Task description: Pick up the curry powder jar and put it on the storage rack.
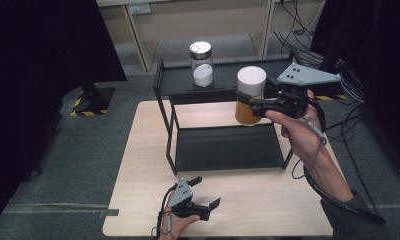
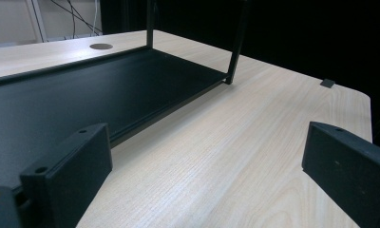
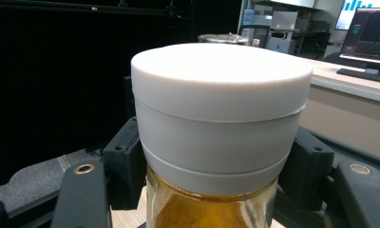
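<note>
A glass jar with amber contents and a white lid hangs in the air in front of the black rack's top shelf. My right gripper is shut on it just under the lid, coming in from the right. In the right gripper view the jar stands upright between the two pads of my right gripper. My left gripper rests low over the table's near edge, open with nothing between its jaws. In the left gripper view, my left gripper faces the rack's lower shelf.
A second jar with white powder and a metal lid stands on the top shelf at the left. The rack's lower shelf is bare. The light wooden table carries the rack at its far half. Cables lie on the floor at the right.
</note>
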{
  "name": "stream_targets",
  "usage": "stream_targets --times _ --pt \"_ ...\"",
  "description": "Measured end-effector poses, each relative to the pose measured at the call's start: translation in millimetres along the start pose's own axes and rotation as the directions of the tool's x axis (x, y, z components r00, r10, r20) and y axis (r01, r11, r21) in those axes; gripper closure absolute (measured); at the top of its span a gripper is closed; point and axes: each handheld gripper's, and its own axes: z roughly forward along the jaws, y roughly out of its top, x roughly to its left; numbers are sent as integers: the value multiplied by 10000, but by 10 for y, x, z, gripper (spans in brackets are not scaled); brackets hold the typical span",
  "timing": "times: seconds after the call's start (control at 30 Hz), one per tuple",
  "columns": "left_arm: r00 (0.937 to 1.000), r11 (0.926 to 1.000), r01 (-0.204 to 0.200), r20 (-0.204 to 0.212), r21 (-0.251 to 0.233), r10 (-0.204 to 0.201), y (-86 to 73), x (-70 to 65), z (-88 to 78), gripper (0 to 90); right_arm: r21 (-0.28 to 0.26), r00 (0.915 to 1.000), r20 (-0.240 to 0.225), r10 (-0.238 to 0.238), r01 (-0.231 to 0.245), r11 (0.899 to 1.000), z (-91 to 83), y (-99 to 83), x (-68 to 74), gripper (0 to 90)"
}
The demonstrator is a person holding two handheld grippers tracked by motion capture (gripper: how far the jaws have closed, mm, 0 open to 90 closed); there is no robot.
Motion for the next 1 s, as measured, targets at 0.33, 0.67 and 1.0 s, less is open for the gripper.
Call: stream_targets --times 0.33,0.67,1.0 --pt "10000 10000 33 13 33 -33 -5 1 11 19 43 9997 224 102 -103 9999 100 221 -77 355" --pt "10000 10000 4 38 14 -4 -3 0 3 19 54 9972 682 306 -311 9995 205 421 -192 355" --pt "10000 10000 -10 43 18 10 -7 3 3 19 13 9917 1178 519 -524 9986 442 486 -269 355"
